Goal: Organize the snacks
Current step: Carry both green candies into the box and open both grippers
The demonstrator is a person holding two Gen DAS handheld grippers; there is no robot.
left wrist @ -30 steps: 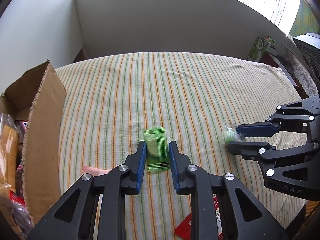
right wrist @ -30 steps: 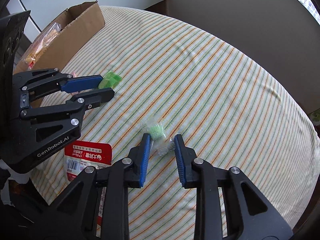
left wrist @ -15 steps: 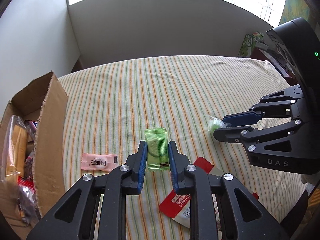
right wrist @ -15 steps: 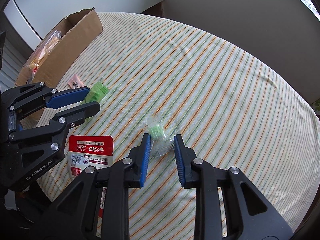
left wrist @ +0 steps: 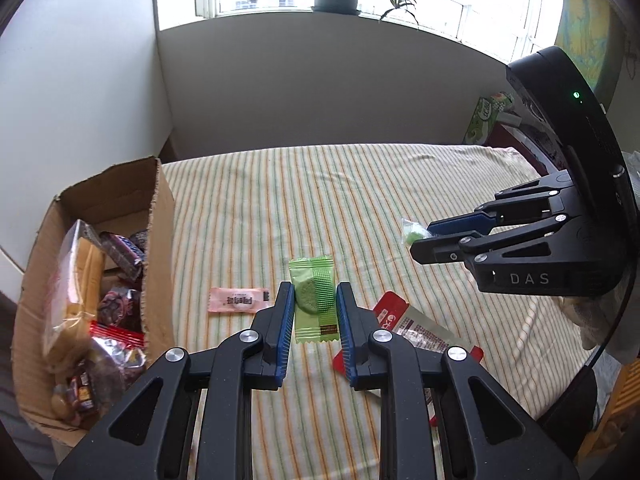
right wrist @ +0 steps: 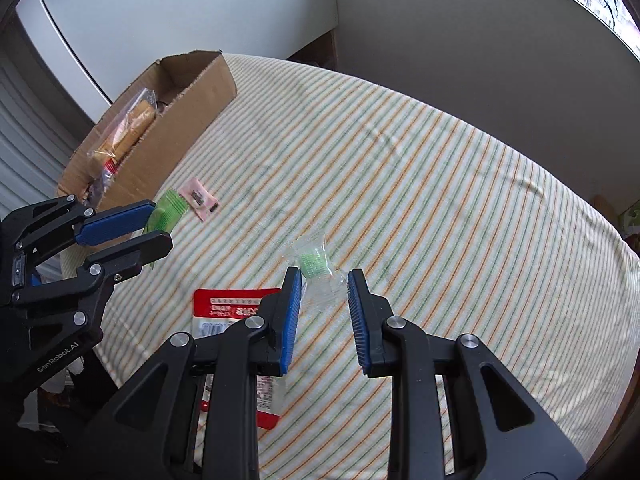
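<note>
My left gripper (left wrist: 315, 300) is shut on a green snack packet (left wrist: 313, 298) and holds it above the striped cloth; the packet also shows in the right wrist view (right wrist: 166, 212). My right gripper (right wrist: 324, 292) is shut on a clear packet with a green sweet (right wrist: 316, 272), lifted off the cloth; this packet also shows in the left wrist view (left wrist: 414, 233). A pink packet (left wrist: 239, 300) lies flat beside the cardboard box (left wrist: 160, 216). A red and white pouch (left wrist: 404, 326) lies on the cloth under the grippers.
The open cardboard box (right wrist: 188, 96) stands at the left edge of the table and holds several snack bags. A striped cloth (left wrist: 320, 200) covers the table. A green carton (left wrist: 486, 118) stands off the far right corner. Walls lie close behind.
Both grippers have risen from the cloth with their packets held. The views have pulled back, so the box contents, the pink packet and the red pouch now show.
</note>
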